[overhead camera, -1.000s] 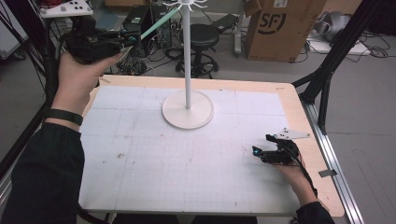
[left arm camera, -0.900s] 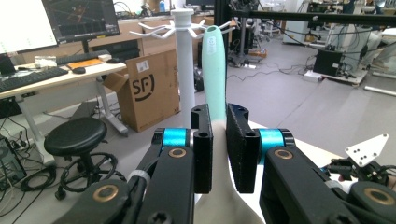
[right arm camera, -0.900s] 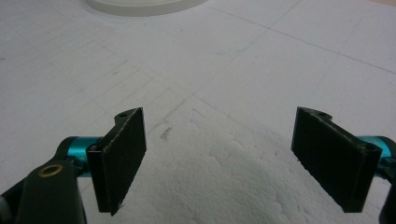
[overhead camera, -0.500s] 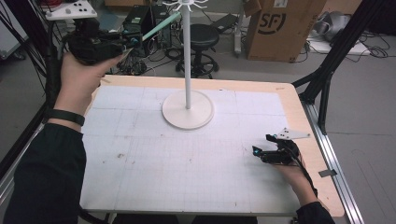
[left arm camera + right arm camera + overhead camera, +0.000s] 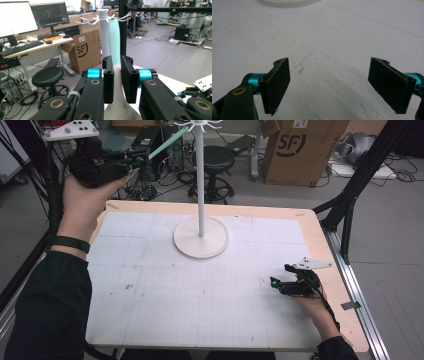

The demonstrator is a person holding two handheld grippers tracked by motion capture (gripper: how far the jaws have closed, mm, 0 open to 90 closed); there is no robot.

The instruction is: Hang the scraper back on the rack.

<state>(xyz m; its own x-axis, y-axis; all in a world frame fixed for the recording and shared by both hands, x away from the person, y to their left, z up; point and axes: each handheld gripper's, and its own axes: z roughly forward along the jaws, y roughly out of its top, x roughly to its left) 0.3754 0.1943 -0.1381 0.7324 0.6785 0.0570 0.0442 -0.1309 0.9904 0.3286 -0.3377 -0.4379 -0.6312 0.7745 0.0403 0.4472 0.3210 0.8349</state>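
Mint-green plastic utensil handle (image 5: 114, 40) pinched between the nearly shut jaws of the left claw (image 5: 117, 75), held high beside the hooks of the white rack (image 5: 200, 180) at the far side of the desk (image 5: 320, 227). Tip level with a hook, not yet hung. Could have slipped past the hook or knocked the thin pole and rocked the base, given a thin, narrow hold. Right claw (image 5: 337, 87) resting wide open and empty on the desk.
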